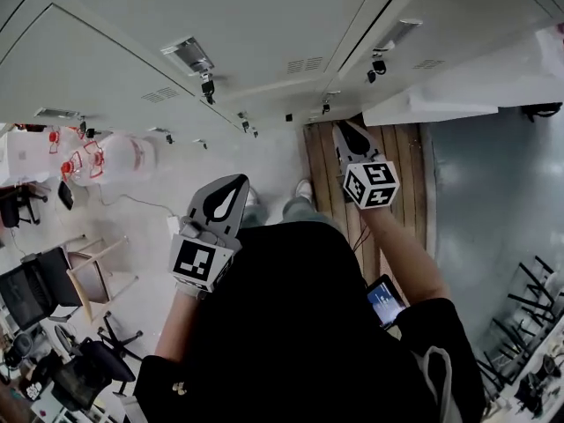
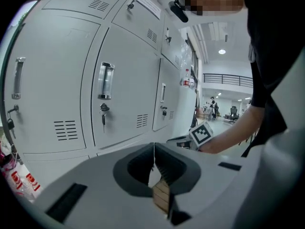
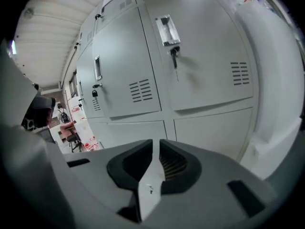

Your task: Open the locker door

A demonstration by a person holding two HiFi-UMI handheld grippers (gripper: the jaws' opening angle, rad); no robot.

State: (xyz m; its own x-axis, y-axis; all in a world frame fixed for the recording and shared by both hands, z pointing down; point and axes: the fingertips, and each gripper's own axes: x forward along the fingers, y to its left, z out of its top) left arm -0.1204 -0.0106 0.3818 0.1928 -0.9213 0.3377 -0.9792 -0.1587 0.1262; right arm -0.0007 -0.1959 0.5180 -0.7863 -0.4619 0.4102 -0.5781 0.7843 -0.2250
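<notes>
Jaws of right gripper [image 3: 153, 152] pressed together, nothing between them; left gripper [image 2: 154, 151] the same, jaws closed and empty. Locker door [image 3: 205, 56] is ahead of and above the right jaws, well apart, no contact. It's shut flush in its frame, long axis vertical, face toward the gripper. Handle [image 3: 166, 28] is upright at the door's top left, above the jaws; key [image 3: 174, 57] sits in the lock just under it, hanging down. Vents [image 3: 239, 73] are up-right of the jaws. Second door [image 2: 124, 94] is ahead of the left jaws, also shut and upright. Head view: both grippers aim at lockers [image 1: 264, 25], right one nearer
</notes>
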